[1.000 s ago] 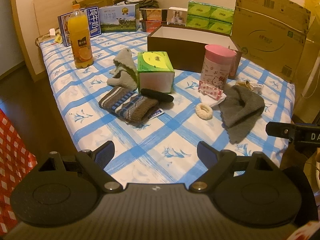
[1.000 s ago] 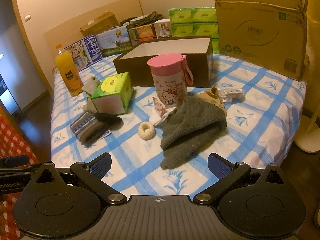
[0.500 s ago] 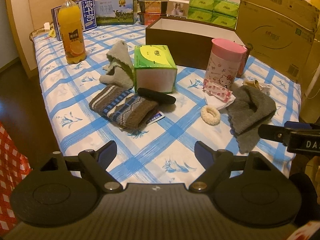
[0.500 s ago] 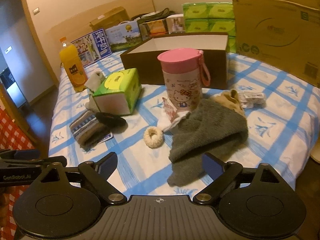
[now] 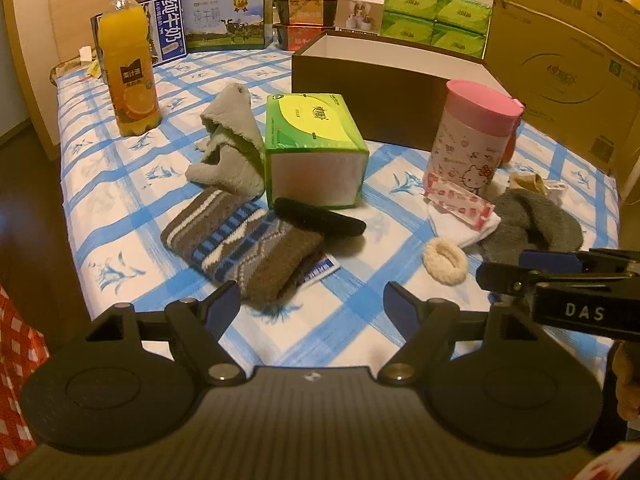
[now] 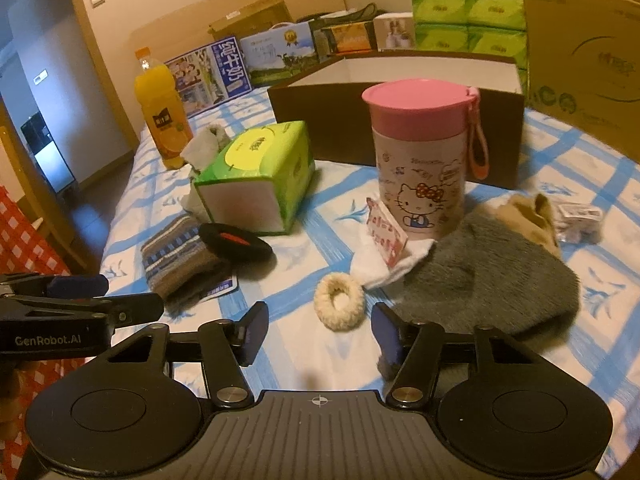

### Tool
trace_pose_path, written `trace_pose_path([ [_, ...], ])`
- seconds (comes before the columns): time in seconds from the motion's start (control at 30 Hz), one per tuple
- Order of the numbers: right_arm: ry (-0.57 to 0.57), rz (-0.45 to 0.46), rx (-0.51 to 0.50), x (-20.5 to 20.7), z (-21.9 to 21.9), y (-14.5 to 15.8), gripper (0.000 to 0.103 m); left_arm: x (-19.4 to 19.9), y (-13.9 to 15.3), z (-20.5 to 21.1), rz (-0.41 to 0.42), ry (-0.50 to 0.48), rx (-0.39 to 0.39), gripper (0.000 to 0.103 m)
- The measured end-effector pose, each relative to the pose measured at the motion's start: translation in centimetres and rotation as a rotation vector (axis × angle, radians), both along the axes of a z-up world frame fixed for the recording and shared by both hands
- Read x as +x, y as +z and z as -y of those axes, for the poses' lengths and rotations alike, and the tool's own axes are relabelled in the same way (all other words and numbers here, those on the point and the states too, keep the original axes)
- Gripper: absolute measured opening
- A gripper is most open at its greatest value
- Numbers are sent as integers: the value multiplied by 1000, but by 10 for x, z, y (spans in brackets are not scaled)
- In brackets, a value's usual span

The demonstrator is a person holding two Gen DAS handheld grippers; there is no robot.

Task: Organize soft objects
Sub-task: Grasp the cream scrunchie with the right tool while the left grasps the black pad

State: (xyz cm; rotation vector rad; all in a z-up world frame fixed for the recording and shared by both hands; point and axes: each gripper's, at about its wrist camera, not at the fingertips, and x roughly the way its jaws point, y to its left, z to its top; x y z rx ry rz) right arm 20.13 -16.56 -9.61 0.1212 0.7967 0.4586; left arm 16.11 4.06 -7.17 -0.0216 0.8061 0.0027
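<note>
On the blue-checked bed sheet (image 5: 168, 184) lie a striped brown knit piece (image 5: 244, 248), a black hairband (image 5: 320, 216), a pale fleece piece (image 5: 232, 144), a cream scrunchie (image 6: 339, 306) and a grey fuzzy cloth (image 6: 480, 276). My left gripper (image 5: 312, 304) hovers just short of the striped knit, its jaws closing slightly with nothing between them. My right gripper (image 6: 320, 334) sits low, right behind the cream scrunchie. Its jaws are closing, the scrunchie lies just beyond the tips, and the right finger overlaps the grey cloth's near edge.
A green tissue box (image 5: 312, 148), a pink-lidded cup (image 6: 420, 160), an orange juice bottle (image 5: 128, 64) and an open brown box (image 5: 384, 68) stand behind the soft things. Cartons and tissue packs (image 5: 436, 16) line the far side. A large cardboard box (image 5: 560, 60) stands at right.
Both grippers have come forward and down toward the bed, so the objects look larger. The right jaws have narrowed a lot; the left jaws only a little.
</note>
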Motion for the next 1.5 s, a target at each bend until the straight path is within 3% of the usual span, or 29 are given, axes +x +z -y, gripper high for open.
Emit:
trace_pose_path([
  [0.57,4,-43,-85,43,-25,-47,47,44,-32,-11,-12,-17,36,77],
  [0.63,5,-33,-98,44,-26,-50,43,47,-34,-12,-11,-20,39,77],
  [0.7,15,-16,-112,44,-27,-50,29,51,-35,-13,-7,-22,39,77],
  [0.77,20,-13,-111,44,-26,-49,22,54,-36,-13,-5,-28,37,77],
  [1.13,-26,44,-9,49,-13,-24,21,76,-40,-2,31,-94,64,78],
  [1.5,-42,4,15,60,-8,-33,21,107,-57,1,37,-151,90,83],
])
